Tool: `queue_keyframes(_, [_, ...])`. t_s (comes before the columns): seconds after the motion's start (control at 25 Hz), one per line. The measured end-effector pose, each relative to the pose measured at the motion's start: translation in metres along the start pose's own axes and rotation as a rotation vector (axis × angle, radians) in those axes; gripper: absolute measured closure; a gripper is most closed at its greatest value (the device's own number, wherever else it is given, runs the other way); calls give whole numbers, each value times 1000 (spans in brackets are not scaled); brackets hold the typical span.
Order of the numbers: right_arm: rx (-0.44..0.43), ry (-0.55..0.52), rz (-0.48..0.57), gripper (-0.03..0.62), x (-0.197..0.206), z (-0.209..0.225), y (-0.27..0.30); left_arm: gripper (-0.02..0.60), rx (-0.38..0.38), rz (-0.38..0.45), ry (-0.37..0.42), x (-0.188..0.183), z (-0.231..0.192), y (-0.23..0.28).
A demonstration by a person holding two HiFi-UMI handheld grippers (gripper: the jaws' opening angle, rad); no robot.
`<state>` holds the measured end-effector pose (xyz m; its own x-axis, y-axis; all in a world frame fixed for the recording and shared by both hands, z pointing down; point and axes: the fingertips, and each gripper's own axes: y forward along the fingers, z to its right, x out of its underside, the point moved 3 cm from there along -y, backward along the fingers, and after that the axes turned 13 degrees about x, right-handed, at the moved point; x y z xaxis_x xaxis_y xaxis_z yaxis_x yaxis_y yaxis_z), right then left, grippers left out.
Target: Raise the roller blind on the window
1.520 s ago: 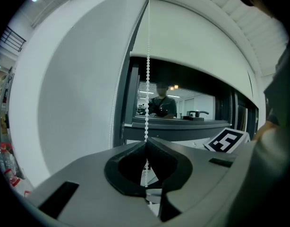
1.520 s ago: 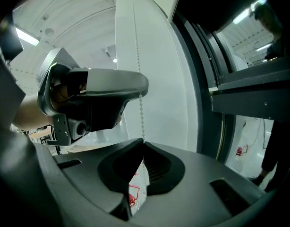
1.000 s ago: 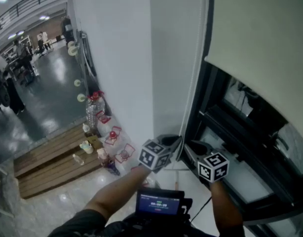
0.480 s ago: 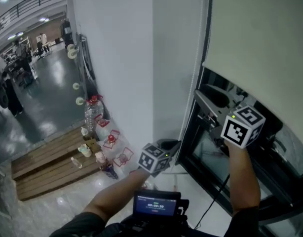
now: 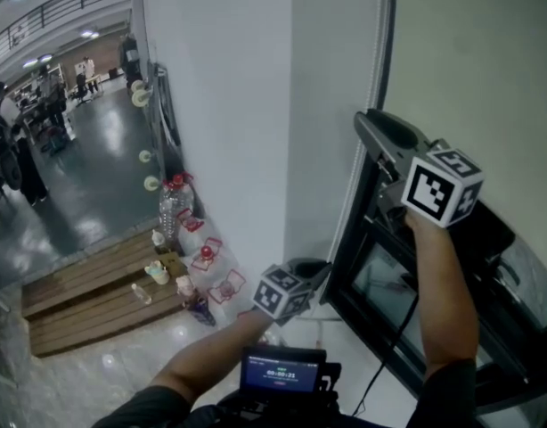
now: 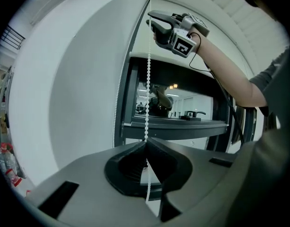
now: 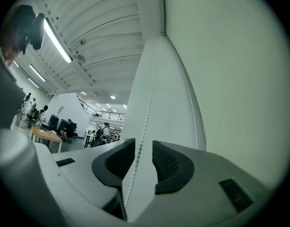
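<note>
The pale roller blind hangs over the upper part of the dark-framed window. Its white bead chain runs down the frame's left side. Low down, my left gripper is shut on the bead chain, which is pinched where the jaws meet. My right gripper is held high near the blind's lower edge and also shows in the left gripper view. Its jaws have just been closing but stand apart. The chain passes between them untouched.
A white wall stands left of the window. On the floor below are a water bottle, small red-and-white items and a wooden platform. A device with a lit screen sits at my chest. People stand in the far hall.
My right gripper has risen along the chain, from beside the left gripper up to near the blind's lower edge. The left gripper has kept its place and its grip.
</note>
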<state>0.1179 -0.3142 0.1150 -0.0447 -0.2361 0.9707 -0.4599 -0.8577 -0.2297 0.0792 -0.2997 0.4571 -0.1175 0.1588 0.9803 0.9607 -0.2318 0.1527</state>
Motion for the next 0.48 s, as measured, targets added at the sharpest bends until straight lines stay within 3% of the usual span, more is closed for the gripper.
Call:
queue_keyframes(0.24, [-14, -10, -8, 496, -3, 0, 2, 586, 0, -14, 12, 2, -2, -2])
queue_keyframes(0.32, [-10, -19, -13, 539, -3, -1, 3, 586, -1, -15, 13, 3, -2, -2])
queue_keyframes(0.48, [-10, -31, -4, 557, -4, -1, 5, 586, 4, -11, 8, 1, 1, -1])
